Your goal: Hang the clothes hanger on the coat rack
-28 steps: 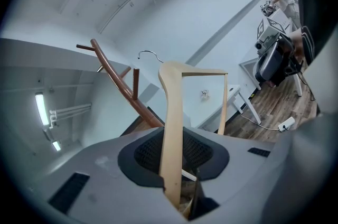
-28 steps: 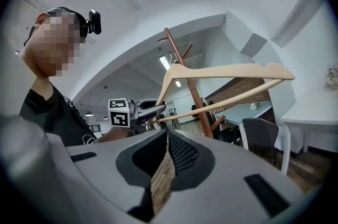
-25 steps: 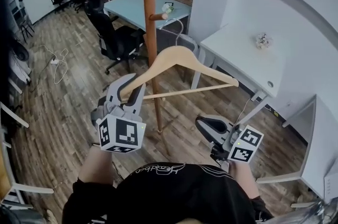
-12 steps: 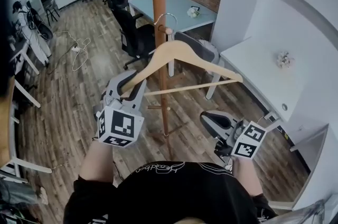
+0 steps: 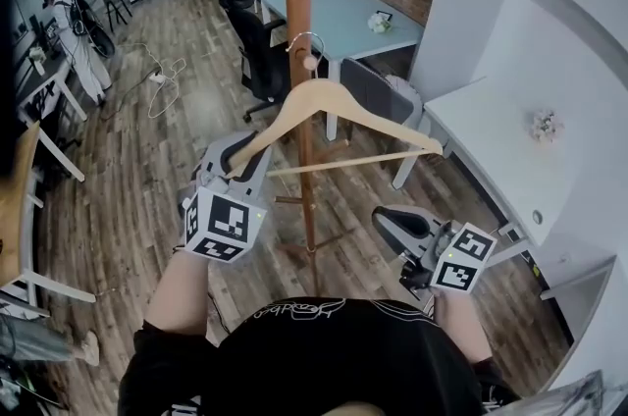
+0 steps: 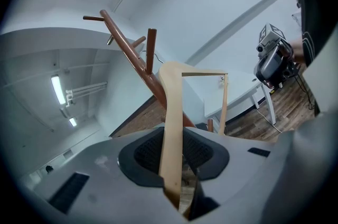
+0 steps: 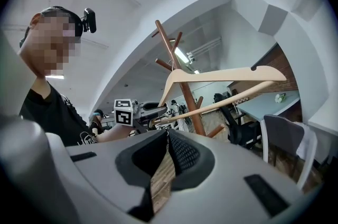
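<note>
A pale wooden hanger (image 5: 339,105) with a metal hook (image 5: 306,38) hangs in the air against the brown coat rack pole (image 5: 298,2). Its hook loops around a short peg (image 5: 313,62); whether it rests on the peg I cannot tell. My left gripper (image 5: 238,159) is shut on the hanger's left arm, which runs up between the pads in the left gripper view (image 6: 170,128). The coat rack (image 6: 132,54) rises behind it there. My right gripper (image 5: 391,225) stays low to the right of the pole, shut and holding nothing. From it I see the hanger (image 7: 222,76) and rack (image 7: 185,85) ahead.
A black office chair (image 5: 257,51) and a teal table (image 5: 343,7) stand behind the rack. A grey chair (image 5: 378,95) and a white desk (image 5: 491,134) are to the right. A person (image 5: 78,41) stands far left, and a cable (image 5: 167,76) lies on the wood floor.
The left gripper carried the hanger toward the pole, bringing the hook from right of the peg to around it. The right gripper shifted slightly and stayed shut.
</note>
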{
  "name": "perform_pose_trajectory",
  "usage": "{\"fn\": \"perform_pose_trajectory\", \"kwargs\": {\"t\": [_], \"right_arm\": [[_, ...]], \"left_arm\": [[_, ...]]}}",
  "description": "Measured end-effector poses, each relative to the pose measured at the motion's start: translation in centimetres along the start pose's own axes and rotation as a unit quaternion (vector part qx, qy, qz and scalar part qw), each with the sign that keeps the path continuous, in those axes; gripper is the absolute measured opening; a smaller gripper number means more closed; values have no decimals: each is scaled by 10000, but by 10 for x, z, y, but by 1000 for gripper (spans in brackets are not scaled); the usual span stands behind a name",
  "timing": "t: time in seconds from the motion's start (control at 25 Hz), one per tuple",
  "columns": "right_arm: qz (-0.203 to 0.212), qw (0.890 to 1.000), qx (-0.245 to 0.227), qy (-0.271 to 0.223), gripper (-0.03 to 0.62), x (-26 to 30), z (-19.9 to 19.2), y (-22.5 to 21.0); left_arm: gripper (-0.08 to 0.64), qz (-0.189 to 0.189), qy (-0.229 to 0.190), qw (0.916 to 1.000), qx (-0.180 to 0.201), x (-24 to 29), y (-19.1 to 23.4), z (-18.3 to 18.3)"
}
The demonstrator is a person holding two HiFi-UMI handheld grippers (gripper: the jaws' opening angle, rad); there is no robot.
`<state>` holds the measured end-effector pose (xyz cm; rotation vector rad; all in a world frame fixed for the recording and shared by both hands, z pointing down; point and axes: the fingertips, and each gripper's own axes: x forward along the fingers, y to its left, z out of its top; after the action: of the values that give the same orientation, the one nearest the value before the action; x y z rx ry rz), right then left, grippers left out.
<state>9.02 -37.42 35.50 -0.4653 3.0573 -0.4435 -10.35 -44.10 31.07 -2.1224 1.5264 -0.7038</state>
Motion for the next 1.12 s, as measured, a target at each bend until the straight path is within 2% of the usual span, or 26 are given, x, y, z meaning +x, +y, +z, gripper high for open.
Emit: {"fn": "perform_pose_trajectory", "kwargs": {"t": [0.52, 0.92, 1.12], "right_arm": [[-16, 9999, 103, 57, 43, -8, -1, -19], [-8, 9998, 184, 63, 43, -15, -2, -33], [47, 9998, 188, 51, 43, -23, -4, -40]], "left_arm": [[86, -20, 285, 9996, -82, 18, -8, -33], [87, 80, 363, 9992, -128, 26, -5, -38], [87, 117, 367, 9988, -313, 27, -6, -44]]}}
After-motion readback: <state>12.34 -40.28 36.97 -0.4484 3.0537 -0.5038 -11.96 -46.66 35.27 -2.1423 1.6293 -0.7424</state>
